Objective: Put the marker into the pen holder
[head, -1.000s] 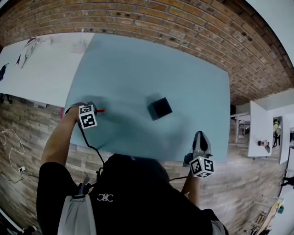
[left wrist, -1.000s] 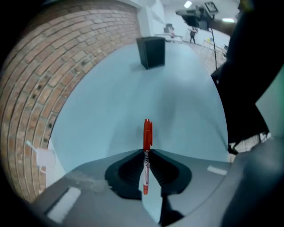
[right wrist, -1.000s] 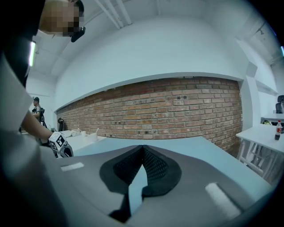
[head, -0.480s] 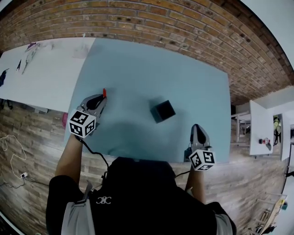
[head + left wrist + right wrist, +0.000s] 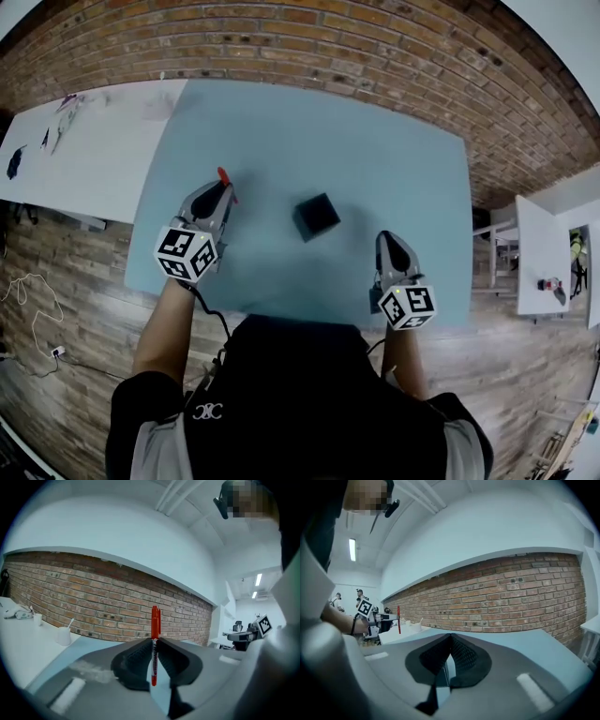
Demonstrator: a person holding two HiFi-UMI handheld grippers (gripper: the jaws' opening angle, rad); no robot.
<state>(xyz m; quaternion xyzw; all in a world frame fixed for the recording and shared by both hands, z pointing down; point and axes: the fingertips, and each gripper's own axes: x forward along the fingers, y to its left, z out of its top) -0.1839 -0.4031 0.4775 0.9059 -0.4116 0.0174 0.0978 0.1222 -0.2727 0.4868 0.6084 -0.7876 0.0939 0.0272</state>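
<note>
Left gripper [image 5: 217,192] is clamped on the red marker [image 5: 155,625], which stands upright in the jaws, above the blue table [image 5: 394,150] and off to the left of the black pen holder [image 5: 316,217]. Right gripper [image 5: 389,242] is closed on nothing, near the table's front edge. My worry is that it's a thin pinch, so the marker could swivel. It could also clip the holder's rim and tip the holder over.

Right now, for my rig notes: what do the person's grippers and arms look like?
The left gripper and right gripper are grey and tapered, with black ribbed pads and a white cube bearing black square markers. A black cable runs from the left. The person wears black short sleeves.
</note>
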